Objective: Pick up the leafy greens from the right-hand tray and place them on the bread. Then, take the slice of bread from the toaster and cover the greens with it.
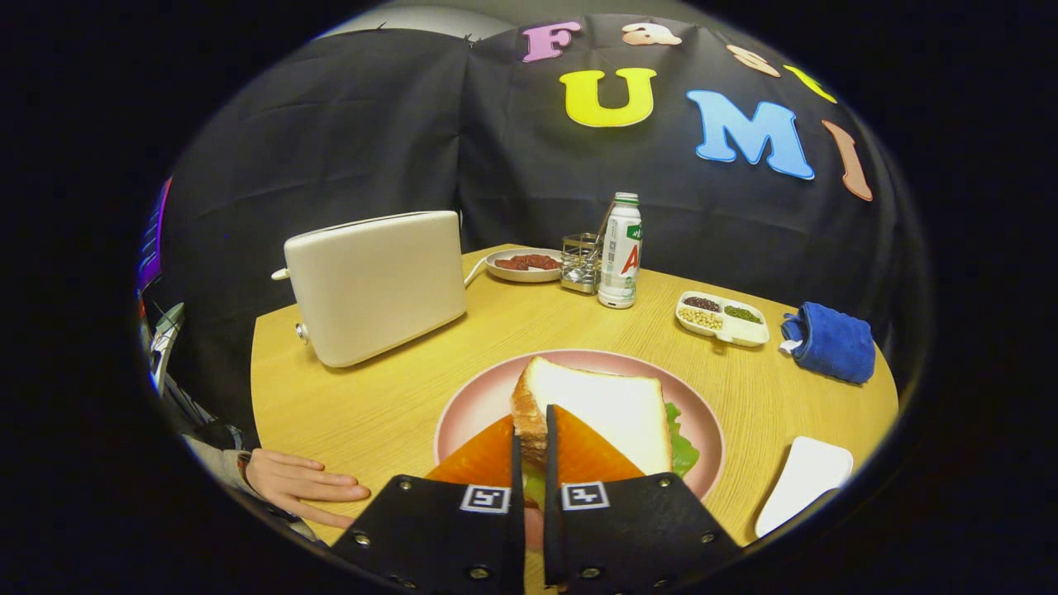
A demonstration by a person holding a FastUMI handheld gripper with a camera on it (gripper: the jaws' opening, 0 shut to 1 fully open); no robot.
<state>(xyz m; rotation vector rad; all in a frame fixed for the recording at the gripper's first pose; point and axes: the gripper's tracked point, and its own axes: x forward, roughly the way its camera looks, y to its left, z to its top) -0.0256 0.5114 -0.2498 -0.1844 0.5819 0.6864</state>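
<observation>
- The tongs (533,442) sit nearest, their fingers drawn close together and clamped on the near edge of the bread slice (607,409).
- That slice lies over the leafy greens (683,446), which peek out at its right side, on the pink plate (471,405).
- The white toaster (376,285) stands beyond the plate to the left on the wooden surface (364,397).
- A white tray (806,479) lies right of the plate.
- A hand (302,483) rests flat on the surface, left of the tongs.
</observation>
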